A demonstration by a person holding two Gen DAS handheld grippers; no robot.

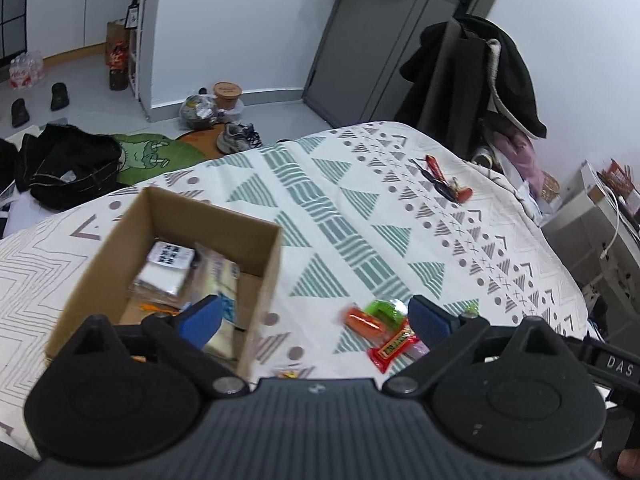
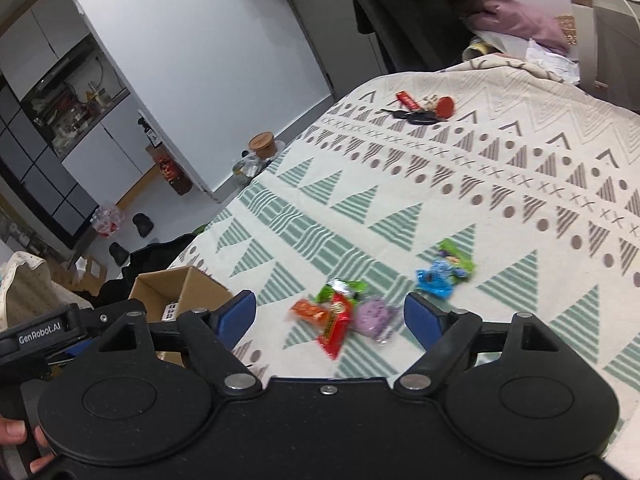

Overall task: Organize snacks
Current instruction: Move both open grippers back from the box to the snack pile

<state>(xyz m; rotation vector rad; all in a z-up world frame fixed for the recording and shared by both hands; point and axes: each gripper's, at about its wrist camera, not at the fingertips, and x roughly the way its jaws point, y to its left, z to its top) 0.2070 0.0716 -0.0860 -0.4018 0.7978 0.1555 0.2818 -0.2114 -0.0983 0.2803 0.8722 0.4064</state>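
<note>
An open cardboard box (image 1: pixel 256 272) stands on the patterned cloth, holding several wrapped packets (image 1: pixel 176 268). My left gripper (image 1: pixel 316 316) is open and empty; its left finger hangs over the box's near corner, its right finger beside loose snacks (image 1: pixel 384 328). In the right wrist view the box (image 2: pixel 180 284) sits at the left. My right gripper (image 2: pixel 330 316) is open and empty above a small heap of snacks: an orange pack (image 2: pixel 310 310), a red bar (image 2: pixel 336 330), a green wrapper (image 2: pixel 340 288) and a purple pack (image 2: pixel 376 316). A blue and green pack (image 2: pixel 444 272) lies apart to the right.
Keys with red tags (image 1: pixel 444 180) lie at the far side of the cloth-covered surface (image 1: pixel 360 208). A coat hangs on a chair (image 1: pixel 480 76) beyond it. Bags, shoes and a green mat (image 1: pixel 156 156) lie on the floor. A hand (image 2: pixel 16 440) holds the other gripper's grip.
</note>
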